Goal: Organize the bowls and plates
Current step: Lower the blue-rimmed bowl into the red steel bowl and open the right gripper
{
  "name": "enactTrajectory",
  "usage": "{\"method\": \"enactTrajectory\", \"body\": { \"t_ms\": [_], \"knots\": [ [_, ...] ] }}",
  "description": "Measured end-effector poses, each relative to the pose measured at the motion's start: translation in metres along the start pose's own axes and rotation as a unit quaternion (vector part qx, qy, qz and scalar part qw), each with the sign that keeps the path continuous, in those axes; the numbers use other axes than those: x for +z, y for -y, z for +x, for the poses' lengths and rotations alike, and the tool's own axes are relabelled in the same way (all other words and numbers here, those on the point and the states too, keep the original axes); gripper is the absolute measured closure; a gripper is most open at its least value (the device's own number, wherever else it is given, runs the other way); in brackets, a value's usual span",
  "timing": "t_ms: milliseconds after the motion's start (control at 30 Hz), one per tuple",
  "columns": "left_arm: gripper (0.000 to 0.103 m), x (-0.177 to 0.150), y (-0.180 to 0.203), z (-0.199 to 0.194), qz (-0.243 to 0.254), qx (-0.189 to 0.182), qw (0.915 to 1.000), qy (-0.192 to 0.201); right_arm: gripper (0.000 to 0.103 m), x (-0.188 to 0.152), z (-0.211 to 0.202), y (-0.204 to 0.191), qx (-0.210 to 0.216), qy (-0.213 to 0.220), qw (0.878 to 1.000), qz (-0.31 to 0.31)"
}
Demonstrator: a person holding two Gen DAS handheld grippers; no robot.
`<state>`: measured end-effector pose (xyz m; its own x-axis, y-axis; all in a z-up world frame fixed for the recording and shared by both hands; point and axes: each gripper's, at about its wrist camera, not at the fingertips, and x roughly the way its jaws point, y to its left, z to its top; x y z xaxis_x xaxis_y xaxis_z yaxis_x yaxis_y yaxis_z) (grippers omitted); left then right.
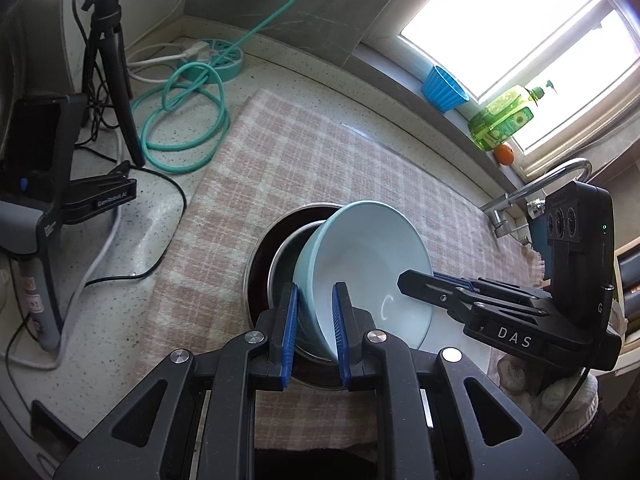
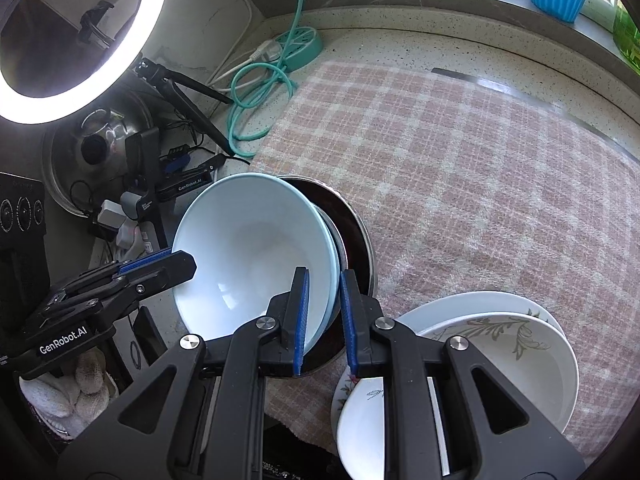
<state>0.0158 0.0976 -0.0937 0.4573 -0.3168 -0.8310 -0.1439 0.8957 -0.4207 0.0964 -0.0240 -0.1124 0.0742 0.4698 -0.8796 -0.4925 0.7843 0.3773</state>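
Both claws, left gripper (image 1: 316, 330) and right gripper (image 2: 324, 318), pinch the pale blue bowl (image 1: 368, 268) above the metal bowl (image 1: 280, 264), nesting unfinished, floral plates (image 2: 500, 340) waiting.

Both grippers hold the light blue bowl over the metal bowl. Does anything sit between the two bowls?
Nothing visible. The light blue bowl, clamped at opposite rims by the left gripper and right gripper, tilts directly over the metal bowl; its visible interior looks bare.
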Motion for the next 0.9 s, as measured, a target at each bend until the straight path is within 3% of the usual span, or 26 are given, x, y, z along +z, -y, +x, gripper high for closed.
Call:
{"method": "enactTrajectory", "body": {
  "t_ms": [800,867,900],
  "knots": [
    [0.088,-0.001,-0.012,0.012,-0.009,0.008,0.9997,-0.021,0.084,0.001,0.010,-0.007,-0.023,-0.011,0.999,-0.028],
    [0.088,-0.001,-0.013,0.011,-0.015,0.007,0.9996,-0.021,0.080,0.001,0.009,-0.007,-0.018,-0.008,0.999,-0.029],
    [0.088,-0.001,-0.014,0.010,-0.016,0.009,0.9997,-0.017,0.073,0.001,0.008,-0.008,-0.019,-0.005,0.999,-0.030]
  ]
}}
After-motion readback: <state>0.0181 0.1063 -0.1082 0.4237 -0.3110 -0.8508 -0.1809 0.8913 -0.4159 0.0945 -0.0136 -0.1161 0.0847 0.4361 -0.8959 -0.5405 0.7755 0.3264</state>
